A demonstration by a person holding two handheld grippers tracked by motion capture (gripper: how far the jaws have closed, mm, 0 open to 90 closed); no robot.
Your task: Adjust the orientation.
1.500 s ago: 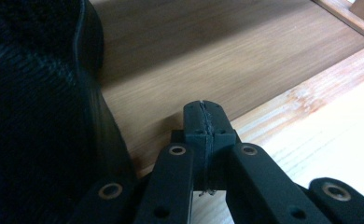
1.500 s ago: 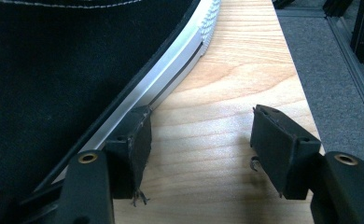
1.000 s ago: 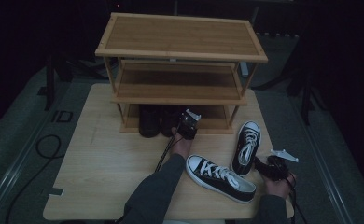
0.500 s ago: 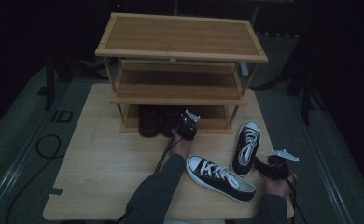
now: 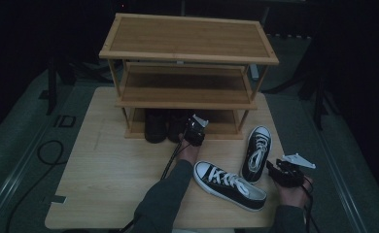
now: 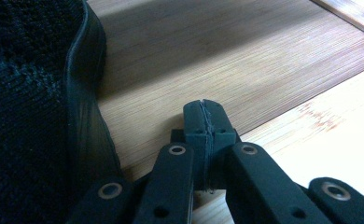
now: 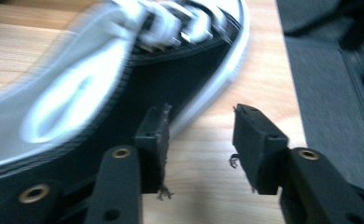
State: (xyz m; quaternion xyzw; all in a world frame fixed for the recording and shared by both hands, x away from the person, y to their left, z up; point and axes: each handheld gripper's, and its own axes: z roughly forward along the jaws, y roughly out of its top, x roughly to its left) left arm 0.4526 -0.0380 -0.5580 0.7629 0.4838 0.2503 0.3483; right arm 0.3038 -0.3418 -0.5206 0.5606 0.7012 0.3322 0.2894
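On the wooden desk point(image 5: 105, 170) stood a three-tier bamboo shoe rack point(image 5: 187, 53), and a pair of dark shoes point(image 5: 156, 126) sat on its lowest shelf toward the left. Just right of them the left tongs point(image 5: 196, 130) lay at the front edge of that shelf; in the left gripper view the left tongs point(image 6: 203, 116) were pressed fully together with nothing between them, a dark knit shoe point(image 6: 35, 107) just beside them. Further right, two black-and-white canvas sneakers lay on the desk: one sneaker point(image 5: 229, 184) angled across the front, the other sneaker point(image 5: 256, 153) pointing toward the rack. At the far right, the right tongs point(image 5: 275, 170) hovered near the front sneaker's heel; the right tongs point(image 7: 201, 135) had just been closing, their jaws partly apart with only bare desk between them, the sneaker point(image 7: 124, 84) just left of the left jaw.
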